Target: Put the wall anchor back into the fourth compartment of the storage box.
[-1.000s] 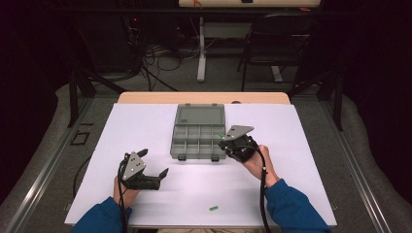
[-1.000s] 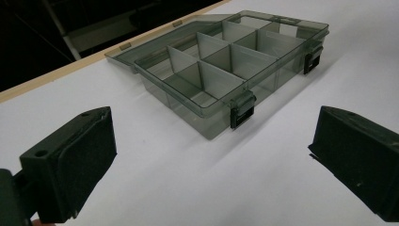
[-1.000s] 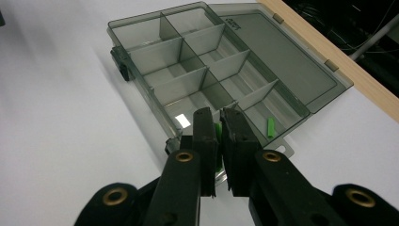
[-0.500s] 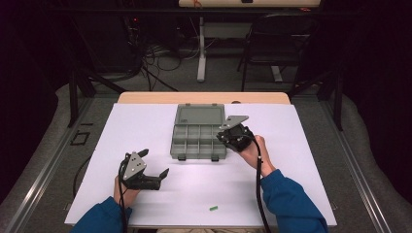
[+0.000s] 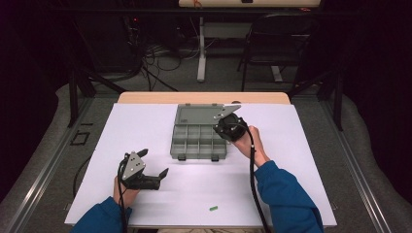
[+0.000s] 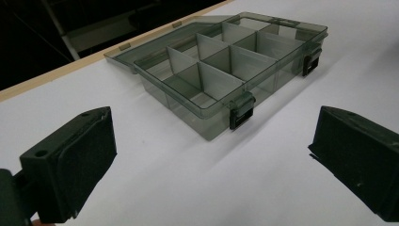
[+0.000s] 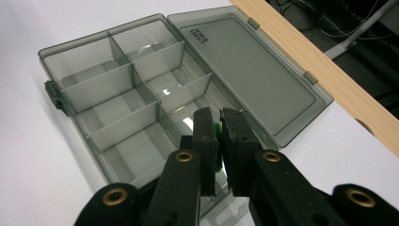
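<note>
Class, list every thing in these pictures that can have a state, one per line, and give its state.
Organizer box: open, compartments look empty.
Lid: folded back flat on the table.
Front latches: undone.
Right gripper: shut on a small green piece, held over the box.
Left gripper: open, holding nothing, low over the white sheet.
Second green piece: lying loose on the white sheet.

green piece [image 7: 217, 128]: small, bright green, pinched between near-closed black jaws, mostly hidden, above the box's compartments | compartment box [image 5: 199, 140]: smoky translucent grey plastic, divided into open compartments, lid [image 7: 251, 61] swung flat toward the table's far edge, two dark latches on front wall, lying flat on white table cover
</note>
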